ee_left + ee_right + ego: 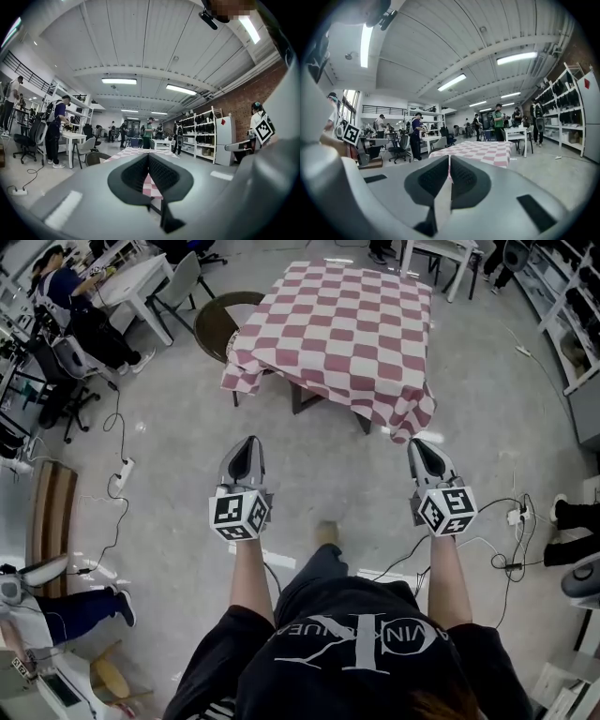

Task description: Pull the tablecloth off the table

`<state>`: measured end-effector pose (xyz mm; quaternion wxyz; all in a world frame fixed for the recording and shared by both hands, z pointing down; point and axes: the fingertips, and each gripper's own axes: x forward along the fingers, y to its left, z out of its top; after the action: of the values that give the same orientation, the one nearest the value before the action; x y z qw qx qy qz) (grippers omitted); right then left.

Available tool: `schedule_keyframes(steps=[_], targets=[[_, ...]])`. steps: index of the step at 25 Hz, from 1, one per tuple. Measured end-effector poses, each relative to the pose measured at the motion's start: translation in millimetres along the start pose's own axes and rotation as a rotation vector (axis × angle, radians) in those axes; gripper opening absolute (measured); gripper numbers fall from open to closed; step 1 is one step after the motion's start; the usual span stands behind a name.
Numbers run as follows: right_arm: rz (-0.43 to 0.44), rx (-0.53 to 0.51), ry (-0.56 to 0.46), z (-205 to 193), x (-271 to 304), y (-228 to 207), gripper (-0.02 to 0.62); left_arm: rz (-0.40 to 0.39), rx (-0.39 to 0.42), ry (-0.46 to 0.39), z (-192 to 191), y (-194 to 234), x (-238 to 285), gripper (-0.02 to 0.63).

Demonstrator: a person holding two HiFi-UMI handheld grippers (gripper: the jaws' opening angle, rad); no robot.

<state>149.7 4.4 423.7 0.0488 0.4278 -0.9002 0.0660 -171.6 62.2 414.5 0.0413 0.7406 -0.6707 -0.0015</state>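
A pink-and-white checked tablecloth [337, 324] covers a table ahead of me, and its corners hang down at the near left and near right. Both grippers are held out over the grey floor, short of the table. The left gripper [246, 442] is shut and empty, a little way from the cloth's near left corner. The right gripper [416, 442] is also shut, just below the hanging near right corner, with nothing in it. In the left gripper view the cloth [133, 151] lies beyond the closed left gripper [148, 156]. In the right gripper view the cloth [478, 150] lies beyond the closed right gripper [449, 157].
A dark round chair [217, 322] stands at the table's left side. A white table [141, 282] with a grey chair and seated people is at the far left. Cables and a power strip [123, 473] lie on the floor at left, more cables [511, 517] at right. Shelves line the right wall.
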Motion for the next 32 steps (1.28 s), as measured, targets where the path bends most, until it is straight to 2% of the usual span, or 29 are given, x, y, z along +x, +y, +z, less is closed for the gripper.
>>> schedule_keyframes(steps=[10, 14, 15, 17, 23, 27, 32], targets=[[-0.055, 0.023, -0.006, 8.1, 88.1, -17.1, 0.018, -0.055, 0.030, 0.023, 0.5, 51.6, 85.0, 0.012], [-0.051, 0.031, -0.029, 16.8, 116.8, -18.3, 0.022, -0.060, 0.034, 0.018, 3.9, 70.7, 105.9, 0.012], [-0.048, 0.031, -0.031, 18.6, 122.8, -18.2, 0.040, -0.060, 0.030, 0.016, 4.3, 74.4, 110.3, 0.012], [-0.039, 0.033, -0.026, 19.5, 133.0, -17.6, 0.129, -0.061, 0.020, 0.014, 3.1, 79.3, 117.9, 0.012], [-0.049, 0.056, 0.010, 11.4, 144.6, -28.9, 0.190, -0.141, -0.010, 0.045, -9.7, 74.4, 132.1, 0.014], [-0.047, 0.062, 0.024, 11.1, 161.3, -39.9, 0.202, -0.165, -0.047, 0.042, -12.3, 76.5, 151.1, 0.066], [-0.042, 0.069, 0.039, 2.6, 194.2, -60.5, 0.210, -0.172, -0.040, 0.072, -26.4, 83.9, 185.0, 0.140]])
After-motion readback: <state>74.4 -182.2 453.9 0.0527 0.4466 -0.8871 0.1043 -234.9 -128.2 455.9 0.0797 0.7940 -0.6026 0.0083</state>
